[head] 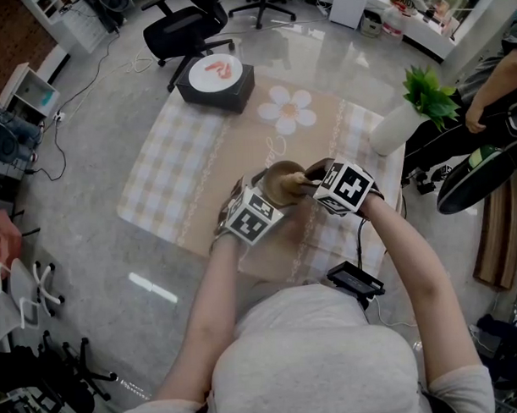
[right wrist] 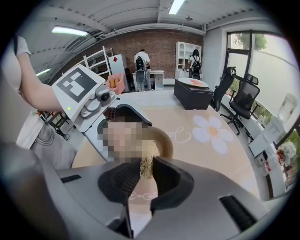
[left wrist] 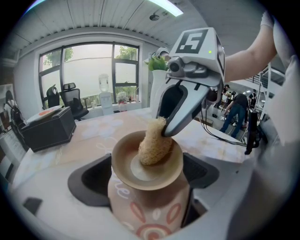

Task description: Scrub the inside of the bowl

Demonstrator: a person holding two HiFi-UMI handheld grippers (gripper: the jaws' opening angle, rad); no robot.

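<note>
The bowl [left wrist: 123, 157] is held tilted above the near edge of the patterned mat [head: 197, 144] on the worktop, with the left gripper [left wrist: 146, 174] clamped on its outer wall. The right gripper [right wrist: 143, 180] pinches a loofah [left wrist: 154, 143] whose end presses into the bowl's inner base. Scrubbing looks to be under way. Next, the loofah likely needs to be swept round the inner wall while the bowl is held steady.

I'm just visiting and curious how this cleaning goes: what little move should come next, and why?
Probably sweep the sponge around the bowl along its inner wall. The right tool is shut on the sponge, which touches just one patch inside, while the left tool grips the bowl from outside.
</note>
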